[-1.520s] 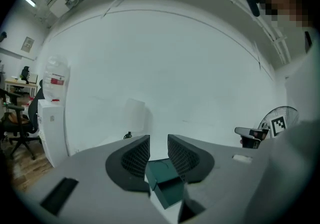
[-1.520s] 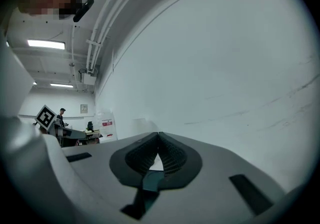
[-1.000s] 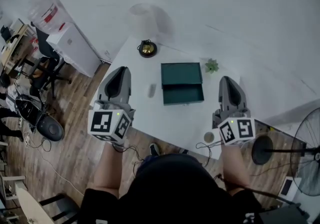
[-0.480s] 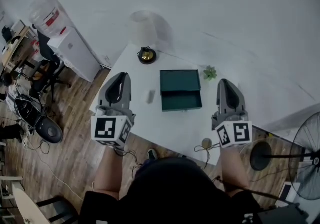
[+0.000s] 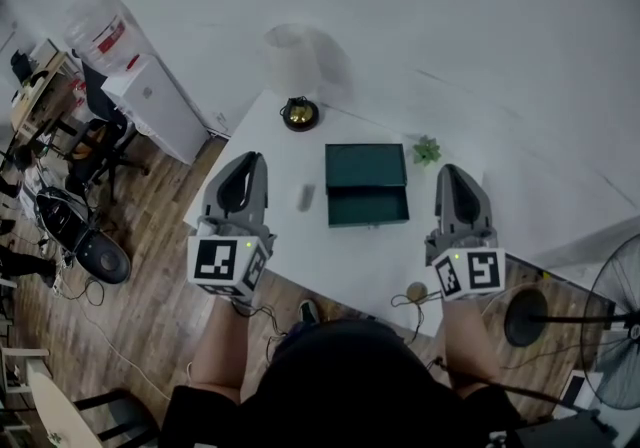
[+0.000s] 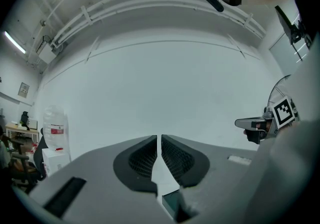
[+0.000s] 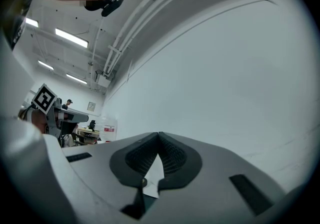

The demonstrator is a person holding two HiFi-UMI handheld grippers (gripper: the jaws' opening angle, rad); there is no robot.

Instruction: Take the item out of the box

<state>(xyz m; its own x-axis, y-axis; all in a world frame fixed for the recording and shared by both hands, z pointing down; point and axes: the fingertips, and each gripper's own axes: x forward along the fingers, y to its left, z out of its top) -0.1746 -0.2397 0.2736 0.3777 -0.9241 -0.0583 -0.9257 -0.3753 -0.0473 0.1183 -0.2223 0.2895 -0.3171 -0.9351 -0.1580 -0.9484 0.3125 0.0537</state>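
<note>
Head view shows the green box [image 5: 366, 183], its item unseen, on the worktop [image 5: 330, 256] between and ahead of the left gripper [image 5: 247, 160] and right gripper [image 5: 452, 172], whose fingers are pressed together on nothing, so the reach seems not yet begun and next calls for spreading them.

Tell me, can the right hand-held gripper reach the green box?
Probably yes: only bare white table lies between the right hand-held gripper and the green box, though its jaws are shut.
</note>
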